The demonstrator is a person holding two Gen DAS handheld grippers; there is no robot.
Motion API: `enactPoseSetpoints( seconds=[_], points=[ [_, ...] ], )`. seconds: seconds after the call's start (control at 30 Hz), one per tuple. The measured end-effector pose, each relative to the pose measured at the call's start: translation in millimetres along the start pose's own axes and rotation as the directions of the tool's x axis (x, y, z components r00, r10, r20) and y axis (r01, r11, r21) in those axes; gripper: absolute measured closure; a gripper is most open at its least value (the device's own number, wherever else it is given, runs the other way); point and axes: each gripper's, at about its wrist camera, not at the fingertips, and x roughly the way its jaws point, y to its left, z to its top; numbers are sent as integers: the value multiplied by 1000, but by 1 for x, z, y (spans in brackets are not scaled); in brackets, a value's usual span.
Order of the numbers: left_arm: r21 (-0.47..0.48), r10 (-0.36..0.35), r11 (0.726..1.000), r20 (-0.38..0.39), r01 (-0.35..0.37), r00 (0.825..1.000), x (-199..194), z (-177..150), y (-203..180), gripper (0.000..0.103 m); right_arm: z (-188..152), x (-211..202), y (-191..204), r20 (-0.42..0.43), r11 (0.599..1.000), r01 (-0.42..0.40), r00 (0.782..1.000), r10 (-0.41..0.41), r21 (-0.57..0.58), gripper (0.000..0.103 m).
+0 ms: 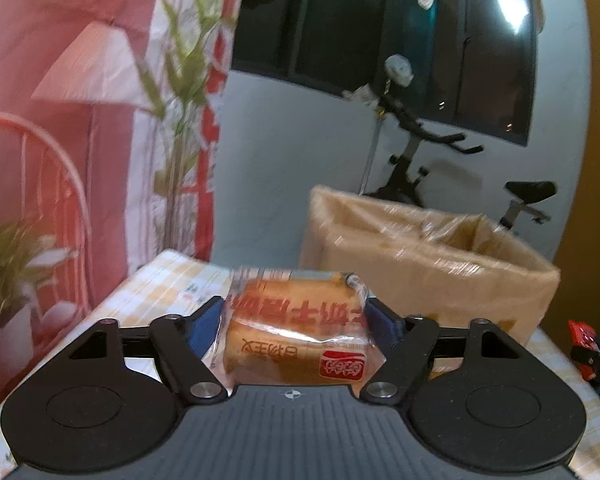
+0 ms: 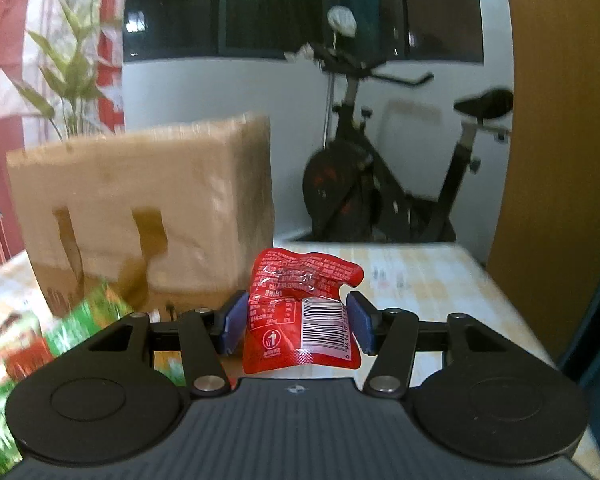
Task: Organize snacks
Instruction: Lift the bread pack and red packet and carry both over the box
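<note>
My left gripper is shut on a wrapped bread loaf with red print, held above the table. An open cardboard box stands just beyond it to the right. My right gripper is shut on a red snack packet with a barcode, held above the table. The same cardboard box stands ahead and to the left in the right wrist view, its side toward me.
The table has a yellow checked cloth. Green and red snack packs lie at the left of the right wrist view. An exercise bike stands behind the table. A plant and a pink chair stand at the left.
</note>
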Motion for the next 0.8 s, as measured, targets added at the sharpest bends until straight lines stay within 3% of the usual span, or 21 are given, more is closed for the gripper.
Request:
enactPoseSetpoints(
  seconds=[0.03,0.07,0.1,0.27,0.37,0.43,0.57,0.73,0.8],
  points=[
    [3,-8,1000,9,8,1000,-1,3,-3,31,7,-2,0,16,1000,-3,1000,3,-4,47],
    [7,-17,1000,19,17,1000,-3,7,-6,44,14,-4,0,32,1000,-6,999,7,-9,47],
    [10,-36,999,22,36,999,-3,11,-8,48,20,-5,1,44,1000,-10,999,11,-15,47],
    [34,-69,997,-19,69,997,12,15,-17,47,40,-2,7,70,998,-30,997,33,-49,47],
    [-6,-61,998,-71,61,996,22,1,-5,47,39,2,12,59,998,-42,997,45,-51,47],
    [-58,-53,997,-105,47,993,27,-10,13,45,33,3,14,43,998,-53,998,55,-45,47],
    [-94,-10,996,-147,-4,989,33,-28,43,26,17,6,16,5,997,-73,997,73,-17,47],
    [-77,34,996,-200,-51,979,52,-43,60,20,4,9,14,-22,996,-84,996,85,32,47],
    [-113,55,990,-259,-87,964,69,-48,69,20,0,11,16,-27,995,-91,995,92,33,47]
  ],
)
